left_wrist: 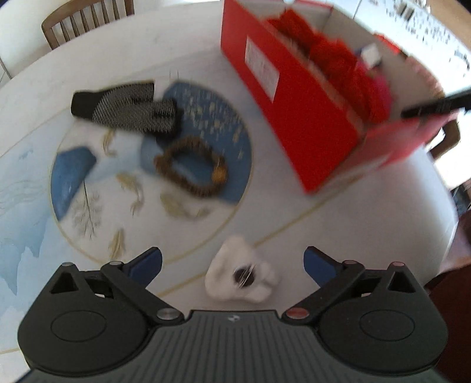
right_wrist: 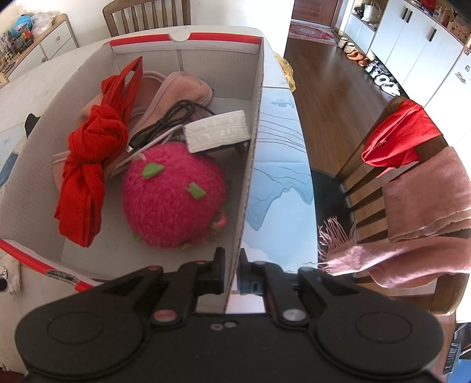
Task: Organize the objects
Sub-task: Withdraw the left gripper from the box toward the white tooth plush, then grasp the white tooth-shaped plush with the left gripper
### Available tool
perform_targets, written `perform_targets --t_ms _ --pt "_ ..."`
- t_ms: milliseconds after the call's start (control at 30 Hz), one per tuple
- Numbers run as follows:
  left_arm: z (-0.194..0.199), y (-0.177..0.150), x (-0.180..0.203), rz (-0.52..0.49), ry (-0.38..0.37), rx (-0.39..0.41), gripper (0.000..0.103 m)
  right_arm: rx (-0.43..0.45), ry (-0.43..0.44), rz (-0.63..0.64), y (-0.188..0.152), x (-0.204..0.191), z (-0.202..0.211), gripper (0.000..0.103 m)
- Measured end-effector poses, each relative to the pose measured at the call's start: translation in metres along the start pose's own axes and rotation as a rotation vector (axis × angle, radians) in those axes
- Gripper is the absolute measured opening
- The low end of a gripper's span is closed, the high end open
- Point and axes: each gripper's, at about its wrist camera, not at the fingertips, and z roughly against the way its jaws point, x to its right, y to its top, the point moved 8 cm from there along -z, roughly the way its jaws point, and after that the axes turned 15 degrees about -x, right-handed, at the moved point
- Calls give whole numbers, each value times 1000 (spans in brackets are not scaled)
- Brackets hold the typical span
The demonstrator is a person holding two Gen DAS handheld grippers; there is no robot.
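Observation:
My left gripper (left_wrist: 232, 260) is open and empty, just above a small white plush (left_wrist: 240, 278) on the table. Farther off lie a brown bead bracelet (left_wrist: 191, 166) and a black-and-white patterned cloth (left_wrist: 129, 107). A red cardboard box (left_wrist: 297, 117) stands at the right. My right gripper (right_wrist: 232, 272) is shut on the box's right wall (right_wrist: 250, 147). Inside the box are a pink plush ball (right_wrist: 173, 194), a knotted red cloth (right_wrist: 94, 147), pink slippers (right_wrist: 176, 88), a black cable (right_wrist: 167, 120) and a white pad stack (right_wrist: 217, 131).
The round table (left_wrist: 338, 235) has a blue-and-white printed cover. A wooden chair (left_wrist: 85, 20) stands at the far side. Another chair (right_wrist: 397, 182) at the right carries a pink scarf (right_wrist: 412, 224) and a red cloth (right_wrist: 397, 138). Wooden floor lies beyond.

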Motion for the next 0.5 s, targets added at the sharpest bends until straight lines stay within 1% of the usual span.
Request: perform_targets --t_ms 167,267,400,500 --pt "-16 -12 7 -41 0 -21 103 -1 -2 7 0 0 0 7" --pt "-22 -14 7 -36 17 -38 103 -1 -1 12 0 -1 0 7" --pt "-27 -16 8 -37 41 -35 101 -2 -1 20 0 -1 0 7" --pt "-26 -17 8 -52 70 -22 94 -1 -1 22 0 -1 -1 7"
